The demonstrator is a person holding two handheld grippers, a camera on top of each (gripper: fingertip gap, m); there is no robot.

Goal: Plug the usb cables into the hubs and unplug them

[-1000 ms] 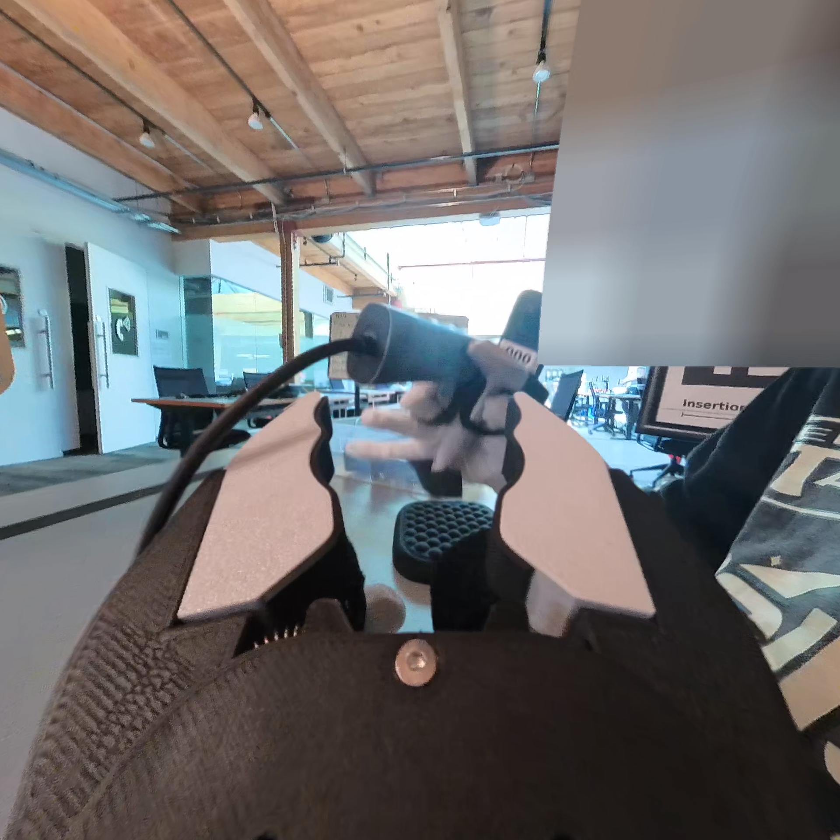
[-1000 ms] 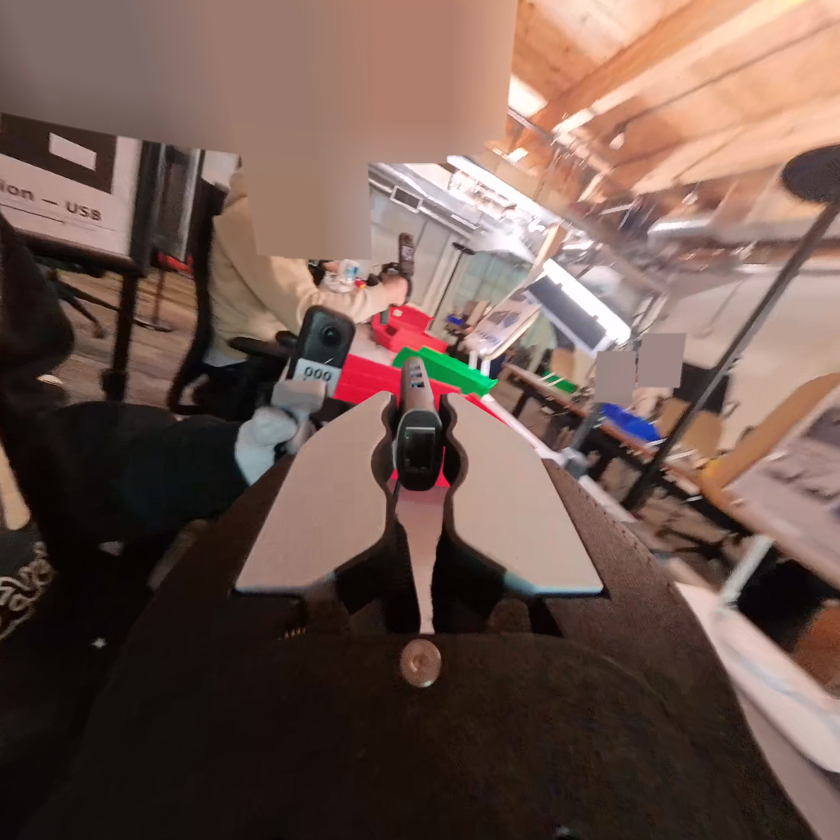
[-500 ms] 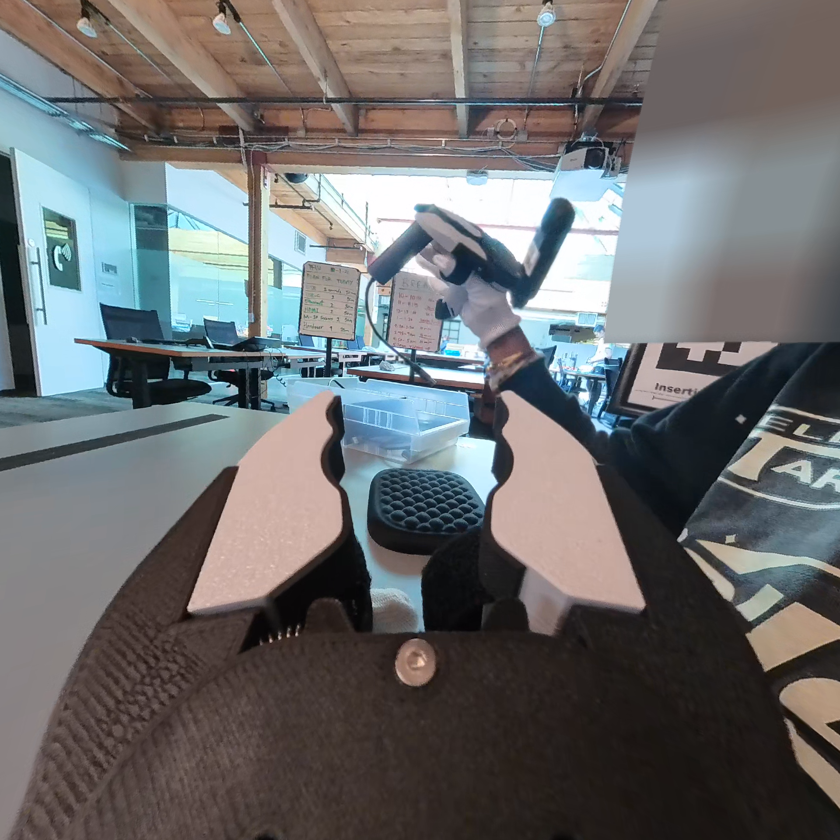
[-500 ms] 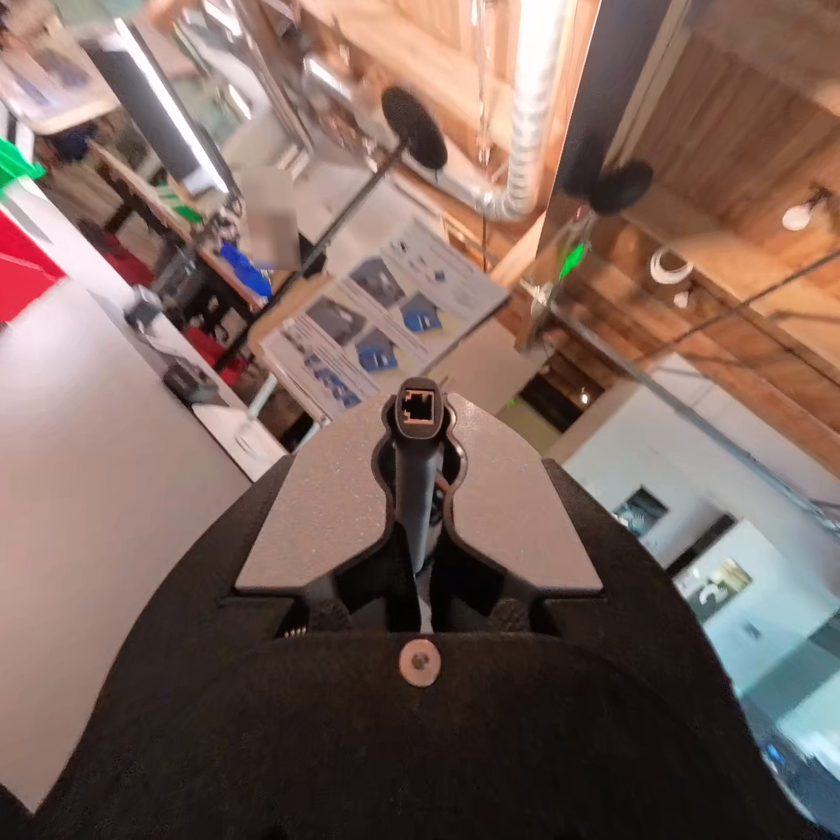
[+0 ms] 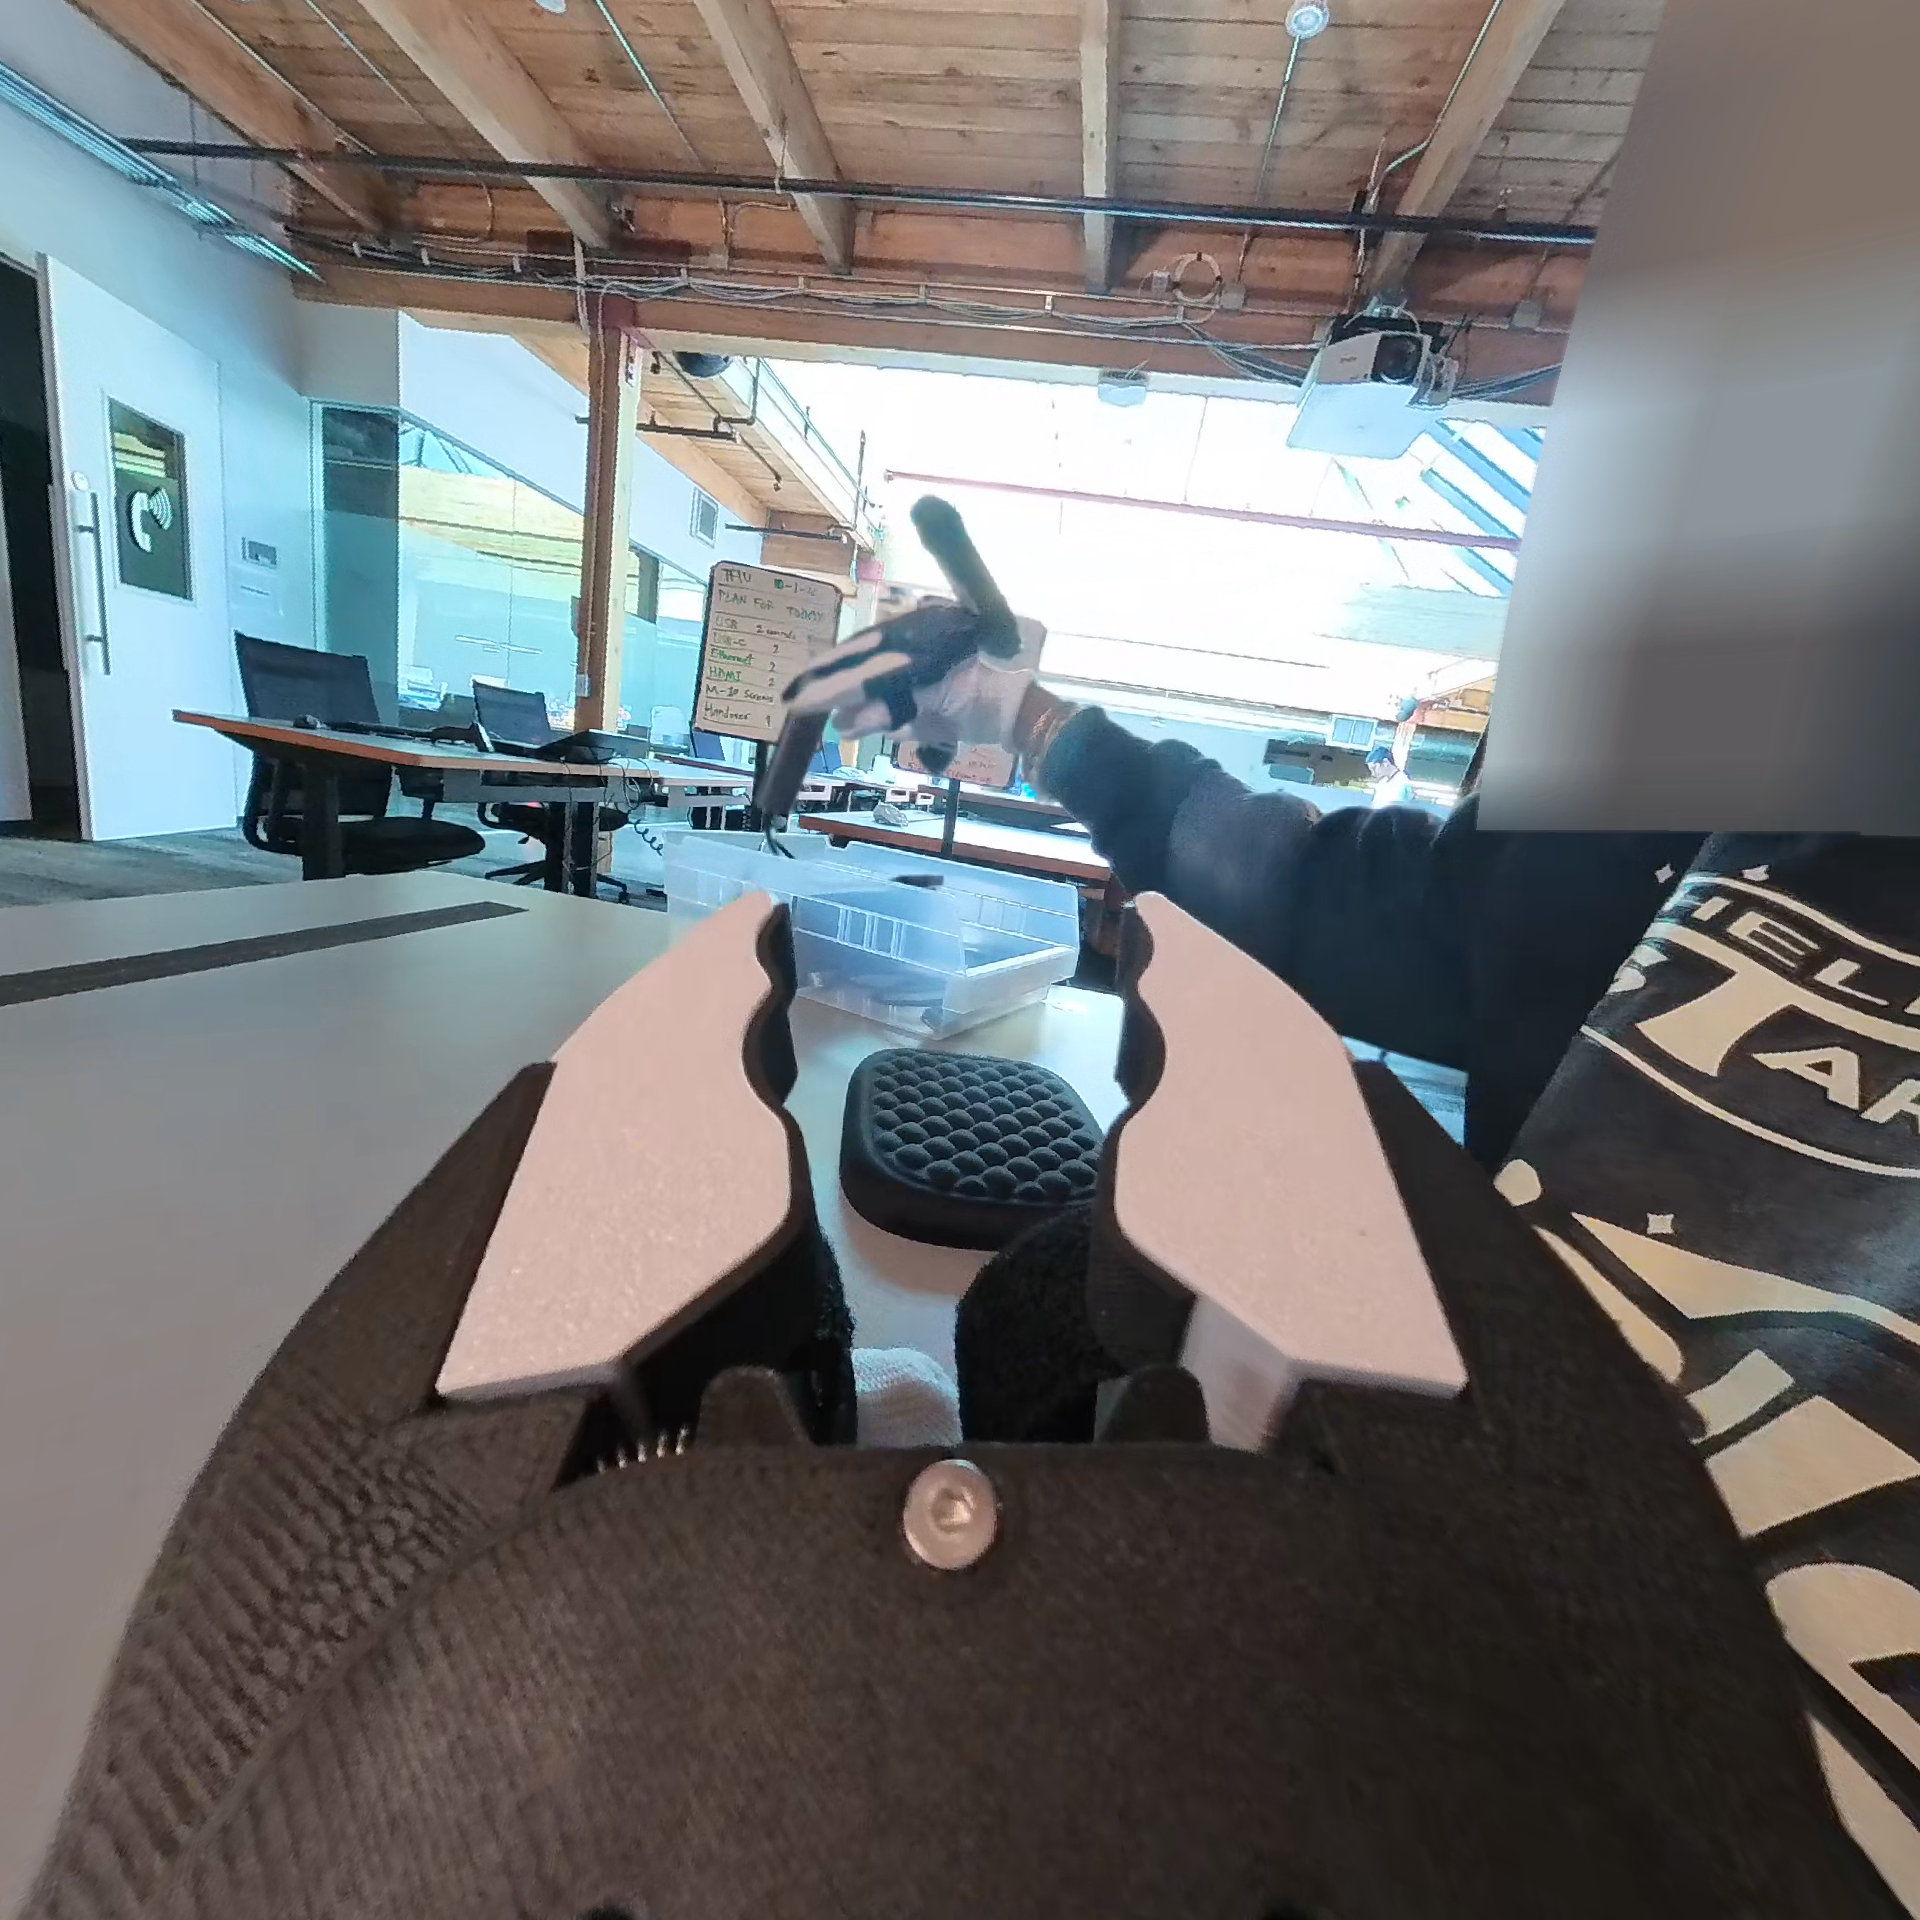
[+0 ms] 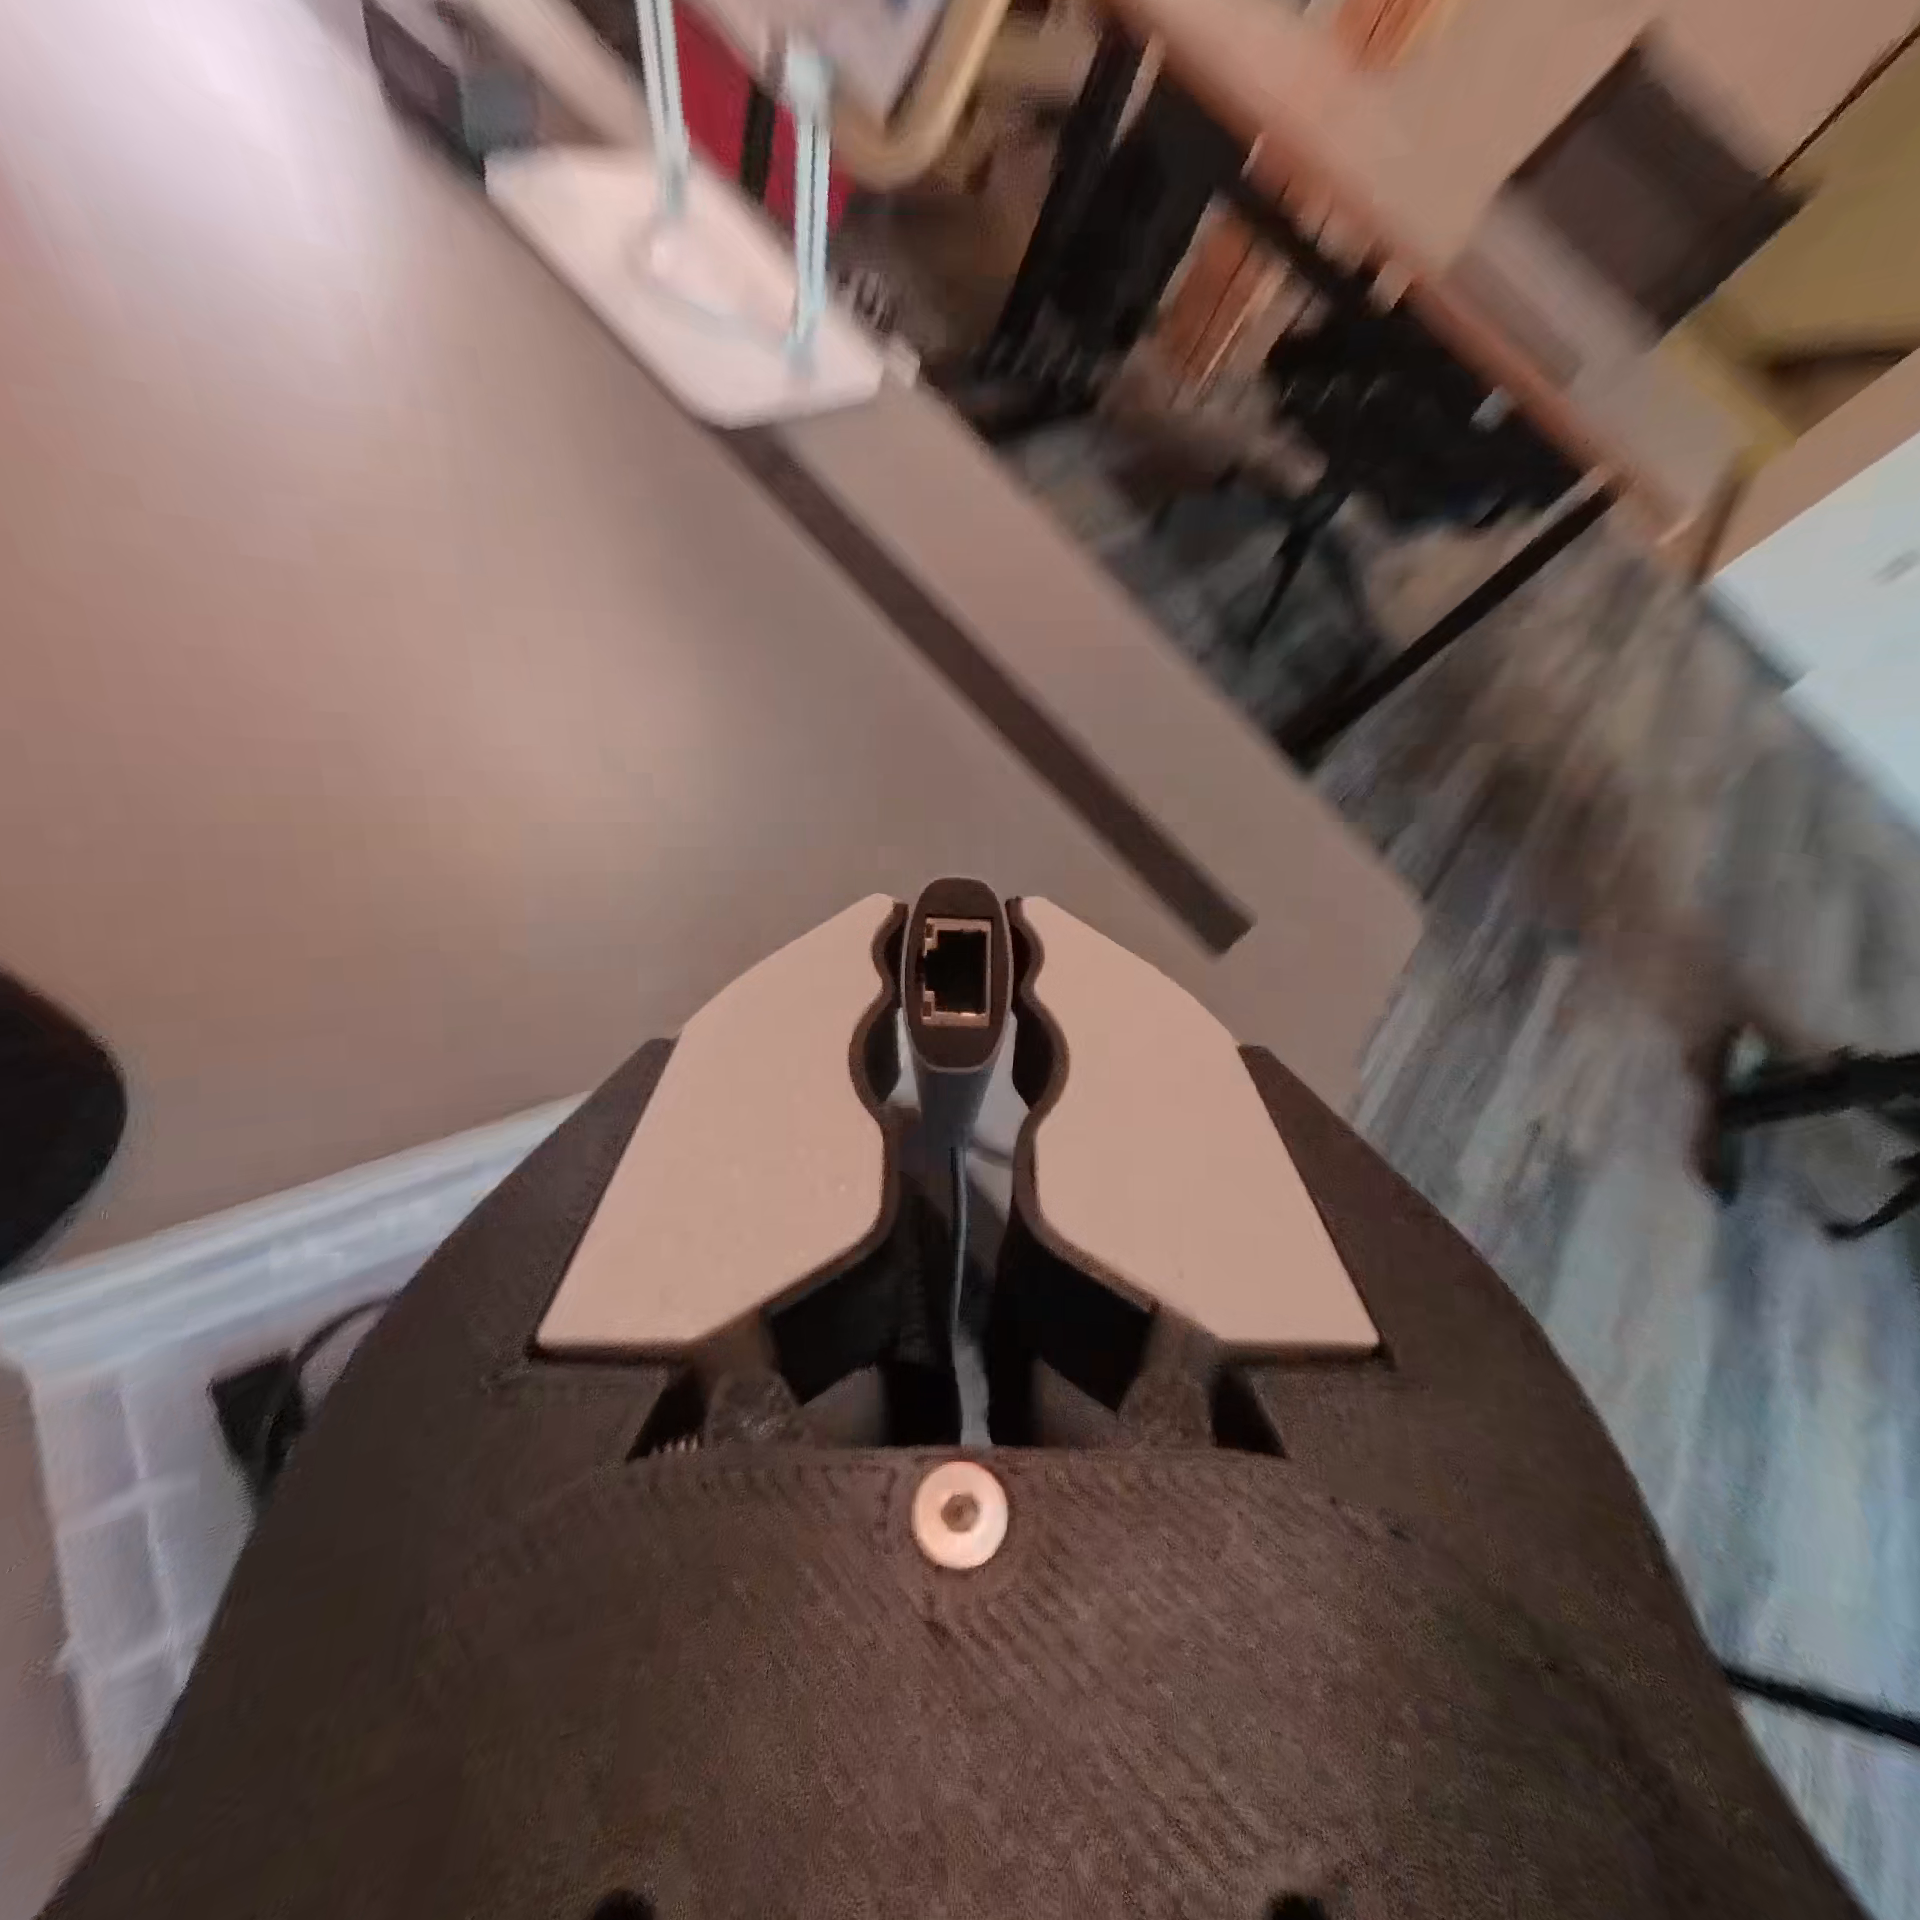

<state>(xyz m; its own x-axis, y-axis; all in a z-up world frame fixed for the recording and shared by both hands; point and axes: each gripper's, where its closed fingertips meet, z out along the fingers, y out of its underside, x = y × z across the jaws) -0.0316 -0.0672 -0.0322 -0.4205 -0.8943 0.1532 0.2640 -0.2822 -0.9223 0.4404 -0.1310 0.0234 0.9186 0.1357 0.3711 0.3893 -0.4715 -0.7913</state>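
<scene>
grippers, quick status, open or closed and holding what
Left gripper: open, holding nothing, with a black honeycomb pad lying on the table beyond it.
Right gripper: shut on a dark grey hub, end port facing the camera.

A handwritten whiteboard (image 5: 767, 652), a printed shirt (image 5: 1756, 1174).

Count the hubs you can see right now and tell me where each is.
1. A dark grey hub is clamped in the right gripper, its end port facing forward, above the clear plastic bin. More hubs may lie inside that bin, where the contents are unclear.
</scene>
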